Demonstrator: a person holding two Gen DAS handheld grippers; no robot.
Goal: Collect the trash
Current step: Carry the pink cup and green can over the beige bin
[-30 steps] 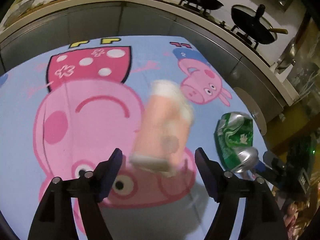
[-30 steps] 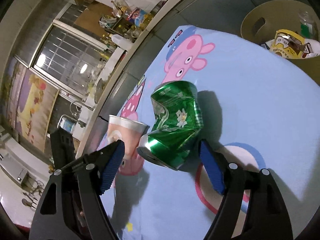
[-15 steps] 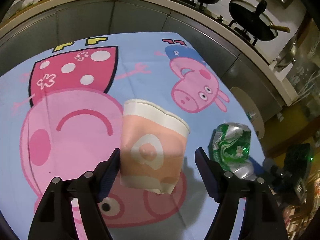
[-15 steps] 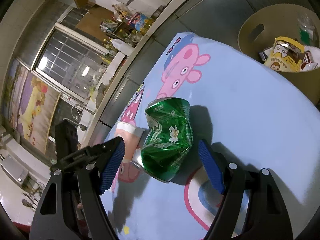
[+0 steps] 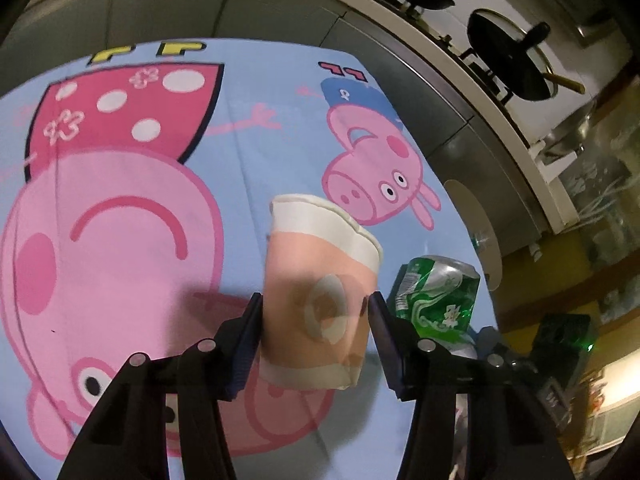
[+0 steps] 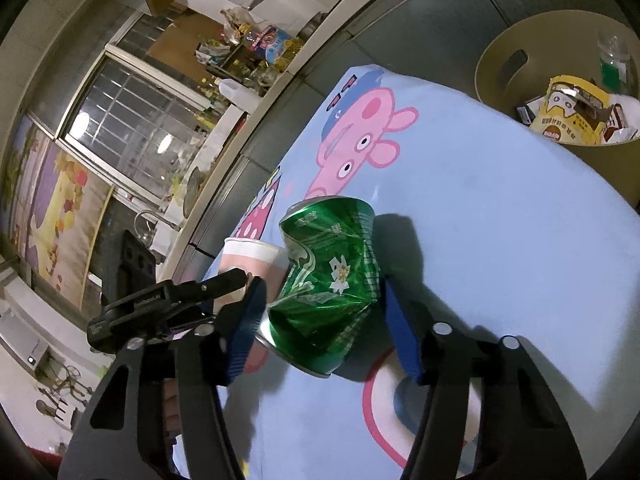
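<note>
A pink and white paper cup (image 5: 320,300) sits between the pads of my left gripper (image 5: 316,340), which is shut on its lower half. A crushed green can (image 6: 328,276) sits between the pads of my right gripper (image 6: 320,320), which is shut on it. Both are just above the blue cartoon-pig tablecloth (image 5: 120,220). The can also shows to the right of the cup in the left wrist view (image 5: 436,300). The cup (image 6: 252,256) and the left gripper show left of the can in the right wrist view.
A tan round bin (image 6: 516,64) with wrappers and a bottle inside stands beyond the table's far right corner. A kitchen counter (image 5: 460,52) with black pans runs behind the table. The tablecloth (image 6: 520,220) stretches toward the bin.
Both grippers have closed, the left on the paper cup and the right on the green can. The cup, tumbling and blurred a second ago, now stands still between the left pads.
</note>
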